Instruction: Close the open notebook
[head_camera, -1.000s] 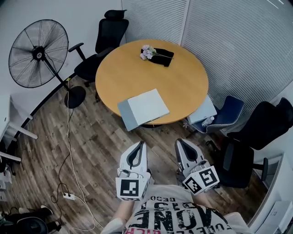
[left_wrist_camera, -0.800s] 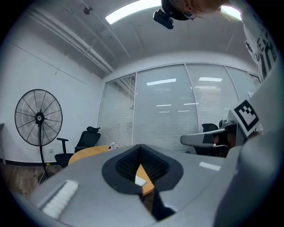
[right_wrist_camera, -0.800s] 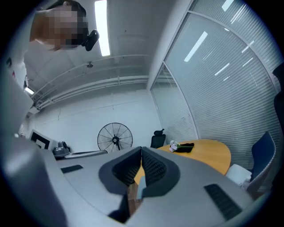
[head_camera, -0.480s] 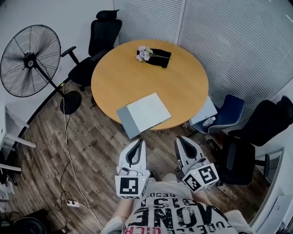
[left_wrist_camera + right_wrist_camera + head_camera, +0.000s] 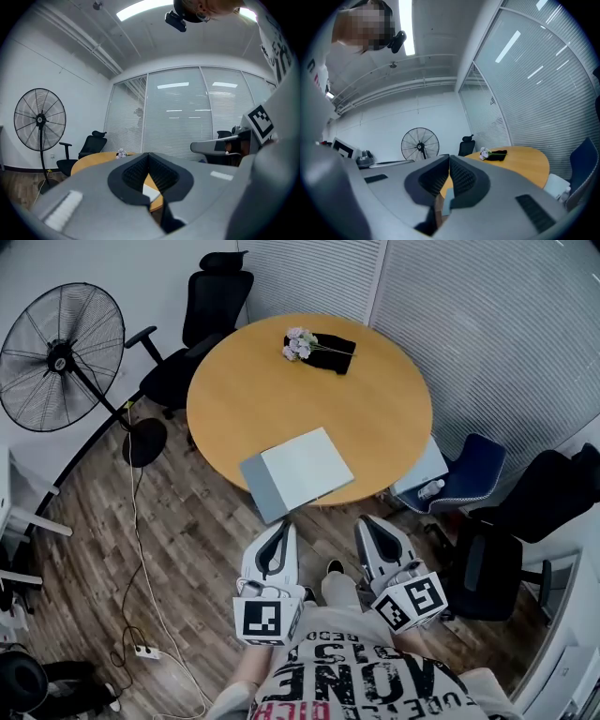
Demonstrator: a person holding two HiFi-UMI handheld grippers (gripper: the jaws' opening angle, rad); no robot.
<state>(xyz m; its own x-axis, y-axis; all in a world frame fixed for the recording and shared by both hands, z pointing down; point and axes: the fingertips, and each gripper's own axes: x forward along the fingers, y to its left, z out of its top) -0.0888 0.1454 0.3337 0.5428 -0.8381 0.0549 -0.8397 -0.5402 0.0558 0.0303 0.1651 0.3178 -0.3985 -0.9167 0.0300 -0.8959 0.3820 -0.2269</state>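
The notebook [image 5: 296,471] lies at the near edge of the round wooden table [image 5: 375,418], showing a pale sheet with a grey strip along its left side. My left gripper [image 5: 284,528] is held level over the floor just short of the table edge, shut and with nothing in it. My right gripper [image 5: 364,524] is beside it, also shut and holding nothing. In the left gripper view the jaws [image 5: 149,158] meet, and a sliver of the notebook [image 5: 151,191] shows through below them. In the right gripper view the jaws [image 5: 449,161] likewise touch, with the notebook [image 5: 446,201] beyond.
Flowers on a black cloth [image 5: 319,346] lie at the table's far side. A standing fan [image 5: 58,356] is at the left and black office chairs [image 5: 204,320] at the back left. A blue chair [image 5: 457,479] and a black chair [image 5: 525,526] stand at the right. A cable and power strip [image 5: 141,649] lie on the wooden floor.
Both grippers have moved forward together toward the table's near edge, so the gap to the notebook is smaller. Their jaws have stayed shut.
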